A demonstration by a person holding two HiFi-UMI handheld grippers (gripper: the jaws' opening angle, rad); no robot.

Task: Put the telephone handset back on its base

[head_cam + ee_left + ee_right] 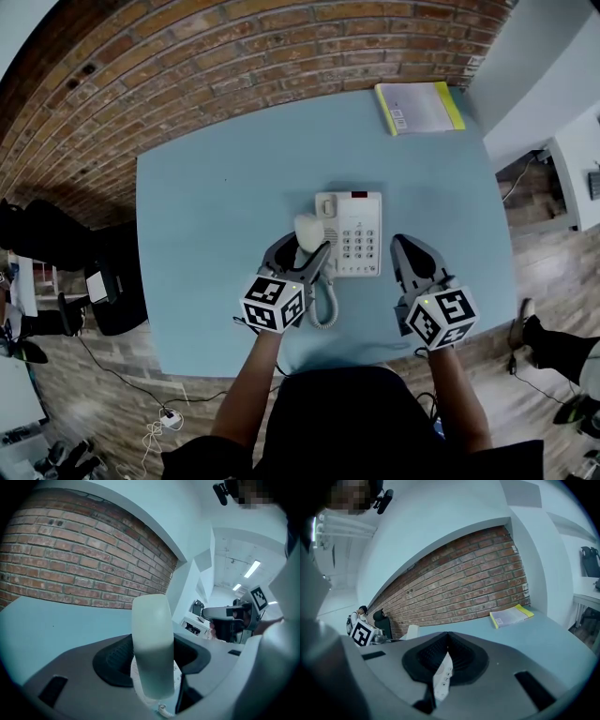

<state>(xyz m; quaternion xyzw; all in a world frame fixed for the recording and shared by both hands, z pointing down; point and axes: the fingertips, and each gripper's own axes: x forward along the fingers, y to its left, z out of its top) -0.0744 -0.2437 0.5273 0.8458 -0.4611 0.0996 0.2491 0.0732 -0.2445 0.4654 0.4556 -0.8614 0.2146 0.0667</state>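
1. Currently the left gripper (305, 247) is clamped on the handset (151, 634), jaws pressed against both its sides.
2. Handset stands roughly on end over the left side of the telephone base (359, 234). Can't tell whether its lower end touches the base.
3. Coiled cord (324, 306) hangs down from it onto the blue table (211, 234), just in front of the base.
4. Right gripper (401, 246) is closed on nothing, just beside the base's right edge.
5. Yellow-edged booklet (419, 107) lies at the far right corner, well apart.
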